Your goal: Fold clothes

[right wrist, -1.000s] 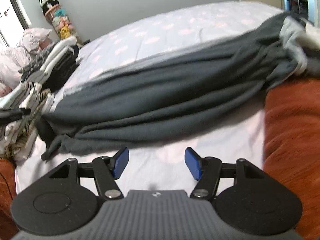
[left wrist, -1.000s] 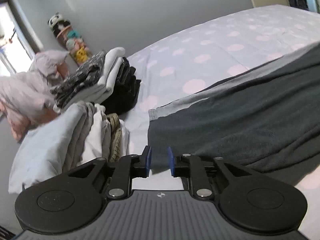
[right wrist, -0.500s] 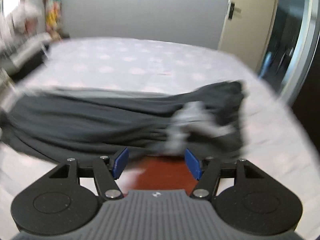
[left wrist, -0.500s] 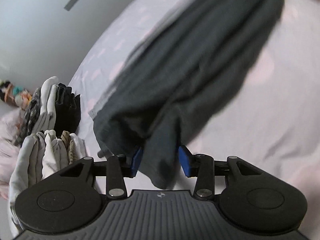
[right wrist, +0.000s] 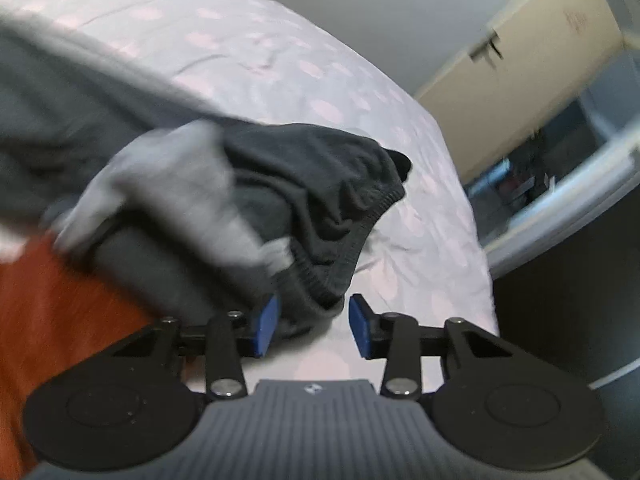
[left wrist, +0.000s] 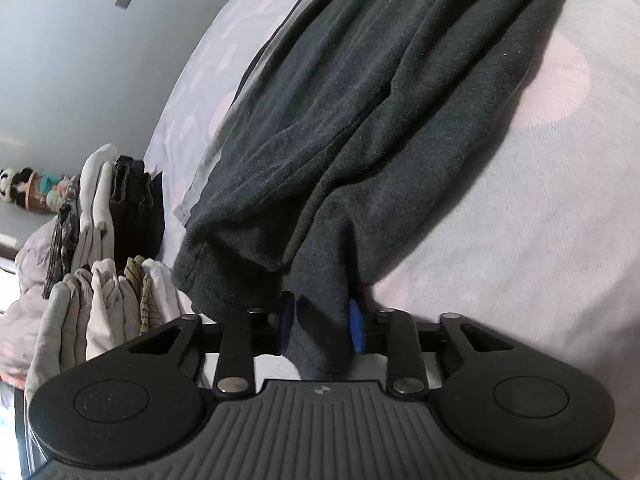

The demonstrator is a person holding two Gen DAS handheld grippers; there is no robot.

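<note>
Dark grey fleece trousers lie stretched across the pink-spotted bed sheet. My left gripper has its blue pads on both sides of a leg end of the trousers and is shut on it. In the right wrist view the elastic waistband with a pale grey lining lies bunched near the bed's corner. My right gripper is open, its pads just at the waistband's near edge, with cloth between them.
Two stacks of folded clothes stand at the left of the bed, with soft toys behind. An orange-brown cloth lies at the bed's near edge. A cream door and dark doorway are to the right.
My left gripper moved onto the trouser leg end and closed on it. My right gripper swung right from the bed's middle to the waistband and stays open.
</note>
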